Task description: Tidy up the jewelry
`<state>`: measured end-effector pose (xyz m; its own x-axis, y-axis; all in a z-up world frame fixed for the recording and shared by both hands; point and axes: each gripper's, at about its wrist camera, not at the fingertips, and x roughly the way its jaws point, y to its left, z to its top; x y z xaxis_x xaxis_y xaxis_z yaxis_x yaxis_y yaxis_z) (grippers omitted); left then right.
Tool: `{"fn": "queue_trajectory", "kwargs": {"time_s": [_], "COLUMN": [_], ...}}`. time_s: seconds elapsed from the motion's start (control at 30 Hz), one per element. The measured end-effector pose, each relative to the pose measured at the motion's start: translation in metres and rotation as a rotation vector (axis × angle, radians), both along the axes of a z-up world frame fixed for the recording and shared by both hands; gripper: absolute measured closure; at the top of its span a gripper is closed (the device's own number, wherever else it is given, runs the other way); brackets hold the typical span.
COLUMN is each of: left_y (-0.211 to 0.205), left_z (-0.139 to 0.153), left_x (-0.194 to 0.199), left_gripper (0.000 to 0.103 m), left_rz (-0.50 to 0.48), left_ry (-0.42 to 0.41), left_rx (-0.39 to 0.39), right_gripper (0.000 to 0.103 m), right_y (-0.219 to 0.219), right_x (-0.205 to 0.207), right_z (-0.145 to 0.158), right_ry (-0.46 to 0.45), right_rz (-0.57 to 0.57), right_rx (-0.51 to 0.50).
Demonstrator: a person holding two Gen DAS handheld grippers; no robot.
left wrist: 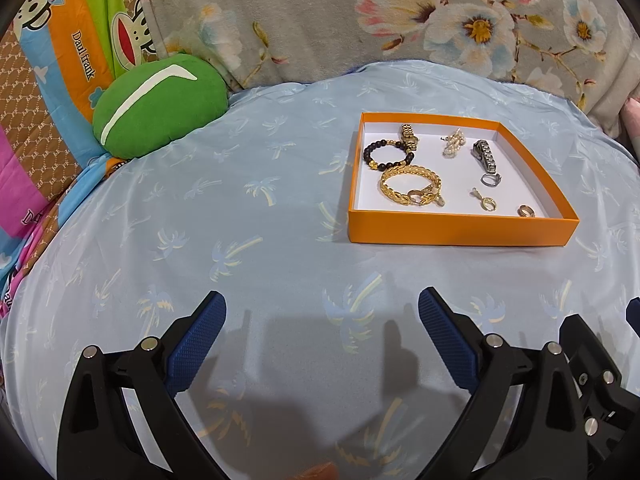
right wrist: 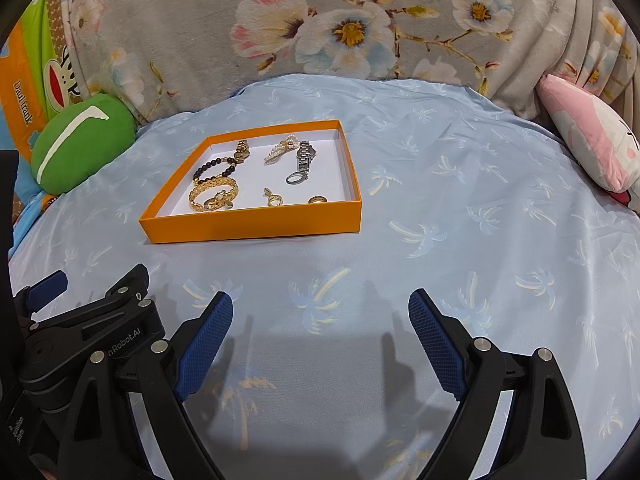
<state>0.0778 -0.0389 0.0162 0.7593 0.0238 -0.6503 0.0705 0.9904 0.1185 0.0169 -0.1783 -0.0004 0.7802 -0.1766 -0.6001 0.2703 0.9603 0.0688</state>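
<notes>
Jewelry (left wrist: 410, 186) in the orange box (left wrist: 460, 232) looks light, slippery; both the left hand-held gripper (left wrist: 322, 312) and the right hand-held gripper (right wrist: 320, 310) are spread, so pinch bracelet bands.

Orange tray (left wrist: 460, 232) w/ white floor sitting flat ahead of both grippers, well apart. Inside: gold leaf bracelet (left wrist: 410, 186) lying nearest, black bead bracelet (left wrist: 387, 155) behind, silver watch (left wrist: 486, 158), pearls (left wrist: 454, 142), sm. rings (left wrist: 525, 211).

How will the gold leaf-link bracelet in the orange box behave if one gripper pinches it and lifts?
The gold leaf-link bracelet is made of separate links, so it will likely sag and dangle, not hold its ring shape. The polished metal may slip on the pads. It touches the black bead bracelet in the orange box, so that could get nudged.
</notes>
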Motion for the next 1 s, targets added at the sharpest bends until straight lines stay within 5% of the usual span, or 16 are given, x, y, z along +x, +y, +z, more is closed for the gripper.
{"fn": "queue_trajectory", "kwargs": {"time_s": [1.0], "left_y": [-0.001], "left_z": [0.0007], "left_x": [-0.0037], "left_gripper": [0.008], "left_rz": [-0.001], "left_ry": [-0.014], "left_rx": [0.004], "right_gripper": [0.015], "right_y": [-0.0021], "right_x": [0.0], "right_z": [-0.0017], "right_ry": [-0.003], "right_rz": [-0.003], "right_rx": [0.002]}}
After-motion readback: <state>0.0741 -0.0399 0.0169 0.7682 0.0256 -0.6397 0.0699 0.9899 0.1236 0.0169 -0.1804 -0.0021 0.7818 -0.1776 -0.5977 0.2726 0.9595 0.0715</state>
